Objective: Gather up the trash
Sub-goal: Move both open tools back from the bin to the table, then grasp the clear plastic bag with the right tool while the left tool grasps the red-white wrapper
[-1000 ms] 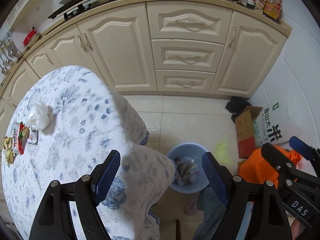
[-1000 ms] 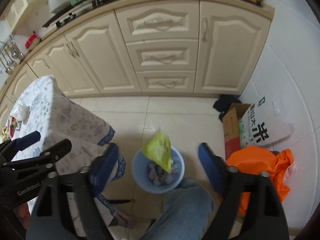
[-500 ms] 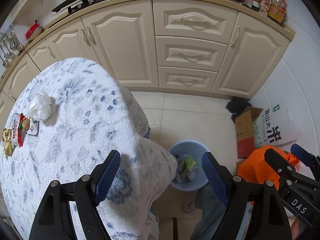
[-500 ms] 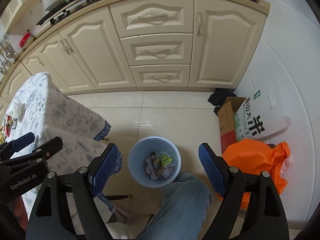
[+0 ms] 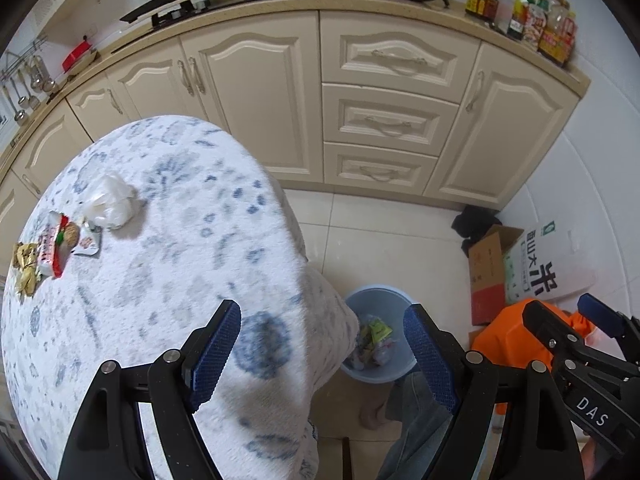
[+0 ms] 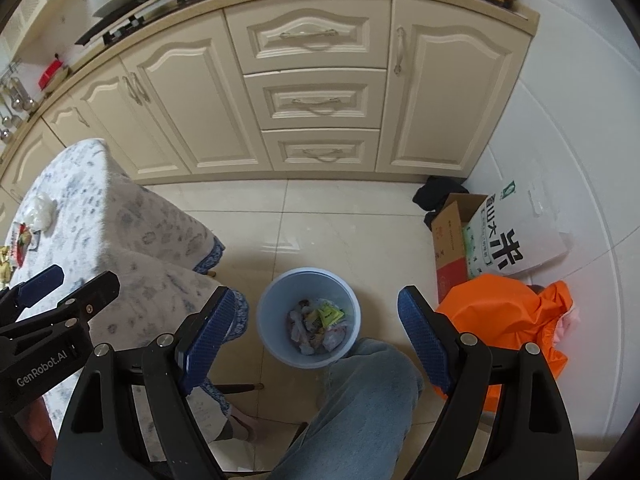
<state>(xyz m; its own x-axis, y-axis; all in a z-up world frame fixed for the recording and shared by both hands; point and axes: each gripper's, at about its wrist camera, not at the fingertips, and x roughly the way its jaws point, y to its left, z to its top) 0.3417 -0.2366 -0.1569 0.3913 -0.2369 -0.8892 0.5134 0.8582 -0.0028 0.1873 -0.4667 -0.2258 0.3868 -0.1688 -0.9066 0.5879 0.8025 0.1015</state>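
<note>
Wrapper (image 6: 329,315), yellow-green and caught in mid-fall above the bin (image 6: 269,312) a second ago, now lies inside it on crumpled scraps, so one more piece of trash is collected. Both the right tool (image 6: 312,334), poised over the bin, and the left tool (image 5: 322,344), over the near edge of the cloth-covered worktop (image 5: 168,272), stand wide open and empty. Remaining trash sits at the worktop's far left: a white wad (image 5: 109,202), a red packet (image 5: 56,242) and gold wrappers (image 5: 25,268).
</note>
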